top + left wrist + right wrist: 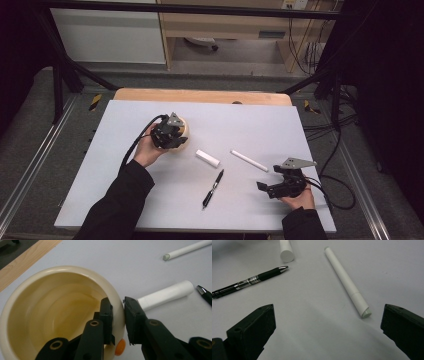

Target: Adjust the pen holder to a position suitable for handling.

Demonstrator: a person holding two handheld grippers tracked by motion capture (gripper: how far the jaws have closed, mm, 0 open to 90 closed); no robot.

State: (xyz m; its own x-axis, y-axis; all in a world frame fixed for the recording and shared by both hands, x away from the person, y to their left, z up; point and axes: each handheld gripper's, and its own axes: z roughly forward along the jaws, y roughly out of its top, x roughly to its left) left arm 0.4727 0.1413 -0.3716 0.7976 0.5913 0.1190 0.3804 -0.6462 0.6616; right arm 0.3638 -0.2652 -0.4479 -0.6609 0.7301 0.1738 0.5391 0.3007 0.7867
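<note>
Two jaws of the left tool (pixel 118 315) straddle the wall of the cream cup (pixel 50 312), one inside the rim and one outside, and both appear pressed on it, so the tool is narrow and gripping the cup's wall. For this step to go well, I judge that the grip should sit deep enough over the rim that the wall cannot slide out, and that any lift should go straight up with the cup kept level, since a pinch on one side lets it swing. A slow start would show whether it tips.

In the high view the cup (pixel 183 131) stands at the left centre of the frame on the grey desk (pixel 150 200), partly covered by the left tool (pixel 170 135). It is round, pale yellow-cream and glossy, empty inside, with a small orange mark low on its outer wall (pixel 120 347).

At the lower right of the high view the right tool (pixel 272 187) rests with its jaws wide and nothing between them. Near it lie a long white tube (pixel 348 282), a short white tube (pixel 207 158) and a black pen (pixel 213 188), all apart from the cup.
</note>
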